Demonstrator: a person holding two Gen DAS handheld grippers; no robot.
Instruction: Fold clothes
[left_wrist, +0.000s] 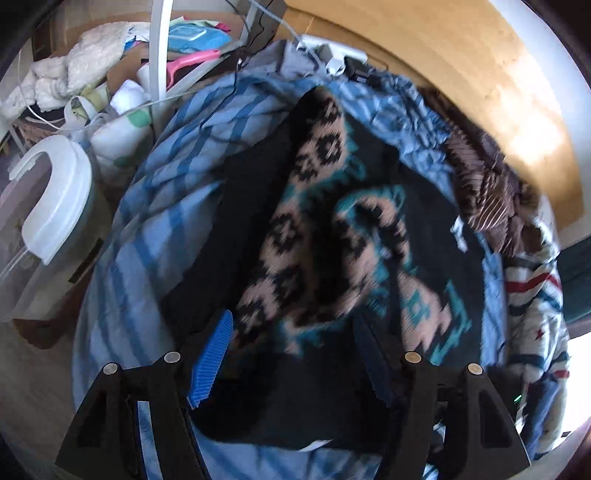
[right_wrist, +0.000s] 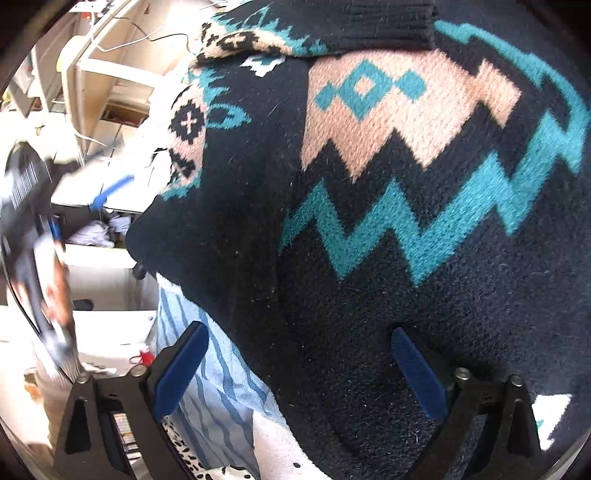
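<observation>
A: Where's the sweater (left_wrist: 332, 229)?

B: Mid-frame in left wrist view, on the blue sheet (left_wrist: 155, 206). Black knit w/ tan + teal pattern. One part lies doubled over the middle, rumpled. View's blurred, so can't read the fold edges.

A: Left gripper (left_wrist: 291, 354)?

B: Jaws released, standing wide, nothing pinched. Sweater lies under and between the fingers, pads not pressing it.

A: Right gripper (right_wrist: 299, 369)?

B: Also spread, no grasp. In right wrist view the knit fills most of the frame; right finger (right_wrist: 417, 376) sits on or against the fabric, left one over the striped cloth at the hem, lower left.

A: So which step?

B: Prob between folds: a flap looks laid over, both grippers free. Fold not finished, cloth's still lumpy.

A: Next?

B: Each gripper needs a fresh pinch on an edge, likely the hem side near the right gripper, then carry it across evenly. Must catch the knit only, not the sheet under it.
</observation>
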